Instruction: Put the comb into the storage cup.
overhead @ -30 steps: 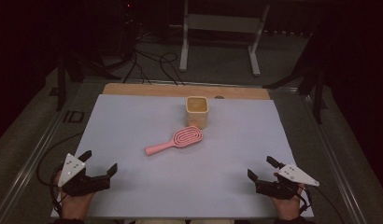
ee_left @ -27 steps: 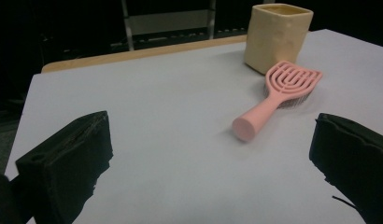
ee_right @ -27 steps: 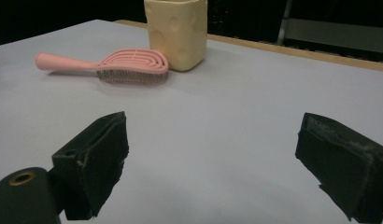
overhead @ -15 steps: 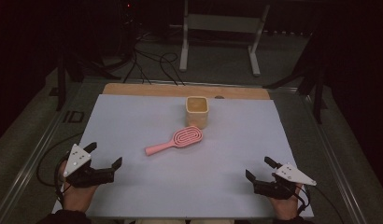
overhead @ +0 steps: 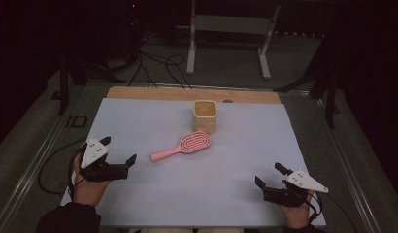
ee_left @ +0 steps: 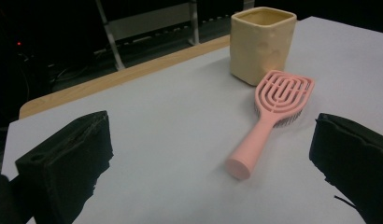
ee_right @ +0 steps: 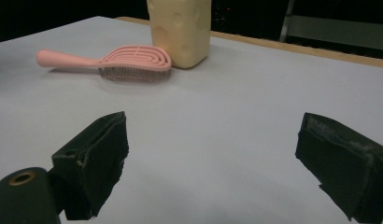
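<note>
Far left: left gripper (overhead: 120, 151), jaws spread wide with nothing between them, raised a little over the white sheet (overhead: 139, 121) and aimed at the handle end of the pink hairbrush (overhead: 183, 146). Probably opened ahead of a pick, since in the left gripper view the brush (ee_left: 269, 116) sits framed between the two black jaws, still apart from both.

Centre: hairbrush flat on the sheet, bristles down, handle slanting toward the left gripper, head just beside the cream square cup (overhead: 205, 115) and perhaps touching it; hard to tell. Cup upright, open mouth up, near the wooden strip (overhead: 139, 92) along the far edge; likely the destination for the brush.

Far right: right gripper (overhead: 271, 176), also gaping and empty, low at the near corner, well apart from brush (ee_right: 110, 60) and cup (ee_right: 180, 30). Seemingly parked as the idle hand.
</note>
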`<state>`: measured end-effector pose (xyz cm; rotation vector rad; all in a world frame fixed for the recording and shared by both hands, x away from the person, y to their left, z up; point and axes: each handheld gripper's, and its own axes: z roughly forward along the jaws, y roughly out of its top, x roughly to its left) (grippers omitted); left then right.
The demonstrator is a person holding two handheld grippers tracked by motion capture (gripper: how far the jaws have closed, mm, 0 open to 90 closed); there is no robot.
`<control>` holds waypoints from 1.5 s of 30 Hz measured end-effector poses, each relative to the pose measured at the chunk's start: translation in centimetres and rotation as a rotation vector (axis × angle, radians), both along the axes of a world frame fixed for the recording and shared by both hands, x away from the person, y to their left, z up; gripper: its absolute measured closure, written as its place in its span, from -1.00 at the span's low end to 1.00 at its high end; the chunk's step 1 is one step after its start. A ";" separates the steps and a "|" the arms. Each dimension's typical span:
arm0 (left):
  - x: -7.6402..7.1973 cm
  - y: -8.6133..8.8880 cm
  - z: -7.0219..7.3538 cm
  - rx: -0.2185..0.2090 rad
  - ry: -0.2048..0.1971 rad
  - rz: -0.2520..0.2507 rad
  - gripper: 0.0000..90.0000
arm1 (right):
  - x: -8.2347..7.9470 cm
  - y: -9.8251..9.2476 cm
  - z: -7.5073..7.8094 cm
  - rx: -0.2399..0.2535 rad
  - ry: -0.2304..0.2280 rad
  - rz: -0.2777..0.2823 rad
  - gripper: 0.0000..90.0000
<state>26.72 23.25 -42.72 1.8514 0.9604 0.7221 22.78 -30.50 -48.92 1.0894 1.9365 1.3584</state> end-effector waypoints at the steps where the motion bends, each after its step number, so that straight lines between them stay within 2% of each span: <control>1: 0.2 -0.1 0.0 0.003 0.005 -0.001 -1.00 | 0.0 0.0 0.0 0.000 0.000 0.000 -0.80; 11: 1.8 -0.8 -0.2 0.045 0.052 -0.024 -1.00 | 0.0 0.0 0.0 0.004 0.003 -0.005 -0.80; 16: 2.4 -1.1 -0.2 0.041 0.056 -0.032 -1.00 | 0.1 0.0 -0.1 0.005 0.008 -0.005 -0.80; 22: 3.2 -1.7 0.0 0.058 0.072 -0.044 -1.00 | 0.1 0.0 -0.1 0.005 0.008 -0.007 -0.80; 30: 4.1 -2.7 0.1 0.106 0.099 -0.074 -1.00 | 0.2 0.1 -0.1 0.000 0.007 -0.003 -0.80; 45: 6.4 -4.8 -0.8 0.193 0.178 -0.124 -1.00 | 0.3 0.1 -0.2 0.000 0.013 -0.004 -0.80</control>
